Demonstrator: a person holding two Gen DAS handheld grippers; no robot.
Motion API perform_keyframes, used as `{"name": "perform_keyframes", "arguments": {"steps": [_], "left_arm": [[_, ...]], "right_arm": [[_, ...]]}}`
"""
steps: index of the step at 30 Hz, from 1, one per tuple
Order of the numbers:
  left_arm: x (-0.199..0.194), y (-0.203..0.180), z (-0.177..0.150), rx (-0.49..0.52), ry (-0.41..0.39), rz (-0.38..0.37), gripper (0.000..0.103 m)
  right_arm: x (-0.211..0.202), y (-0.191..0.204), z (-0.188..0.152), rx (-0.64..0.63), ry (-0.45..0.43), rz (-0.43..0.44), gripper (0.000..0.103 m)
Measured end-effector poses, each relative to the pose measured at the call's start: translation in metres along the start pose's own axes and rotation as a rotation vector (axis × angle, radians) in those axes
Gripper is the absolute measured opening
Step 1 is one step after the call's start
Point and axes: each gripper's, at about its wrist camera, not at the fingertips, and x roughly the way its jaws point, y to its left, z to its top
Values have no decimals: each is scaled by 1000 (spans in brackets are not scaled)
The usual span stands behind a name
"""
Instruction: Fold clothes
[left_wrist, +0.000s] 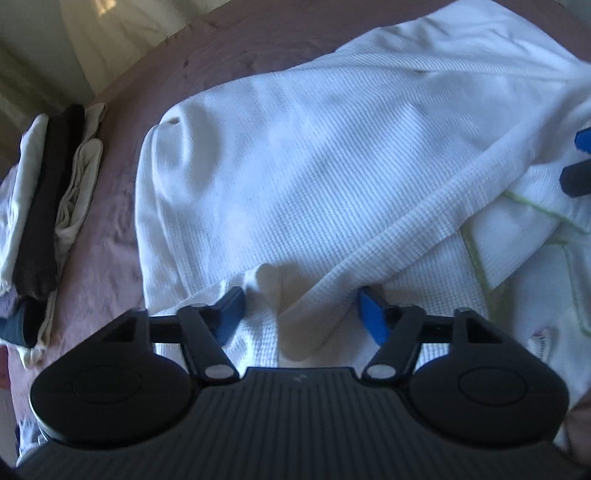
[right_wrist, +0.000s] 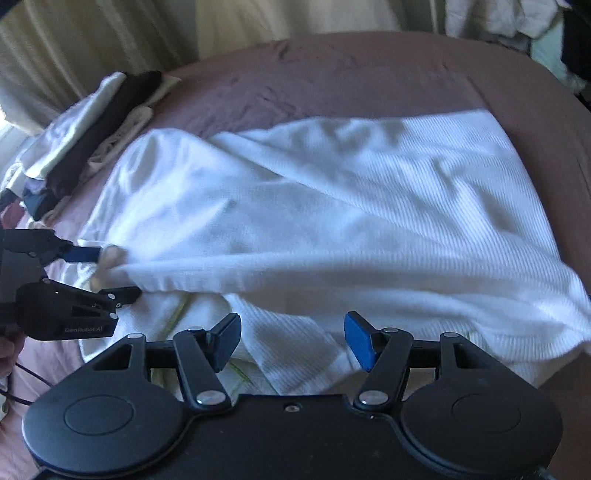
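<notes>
We have one white waffle-knit garment (left_wrist: 295, 155) spread across the mauve bedspread (left_wrist: 236, 48), filling most of the bed in front of us. A long fold of it, perhaps a sleeve (left_wrist: 424, 218), runs diagonally over the near part, with green-stitched seams (left_wrist: 476, 258) showing beneath.

Our left gripper (left_wrist: 301, 314) has its two blue pads spread apart, straddling a bunched ridge of the cloth without pinching it. Our right gripper (right_wrist: 291, 339) likewise stands wide open over the near hem, nothing between its pads.

On the far left lies one stack of folded clothes (right_wrist: 92, 122): pale pieces, a black one and something dark blue below. Pale curtains (right_wrist: 92, 33) hang beyond the bed, and a heap of loose laundry (right_wrist: 517, 26) sits far right.
</notes>
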Motion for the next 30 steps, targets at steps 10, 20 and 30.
{"name": "perform_keyframes", "arguments": {"steps": [10, 20, 30], "left_arm": [[10, 19, -12, -38, -75, -41, 85], [-4, 32, -38, -91, -186, 0, 23], [-3, 81, -84, -335, -112, -23, 27]], "right_arm": [[5, 4, -5, -36, 58, -69, 67], [7, 13, -13, -100, 63, -78, 67], [-2, 7, -29, -127, 41, 7, 68]]}}
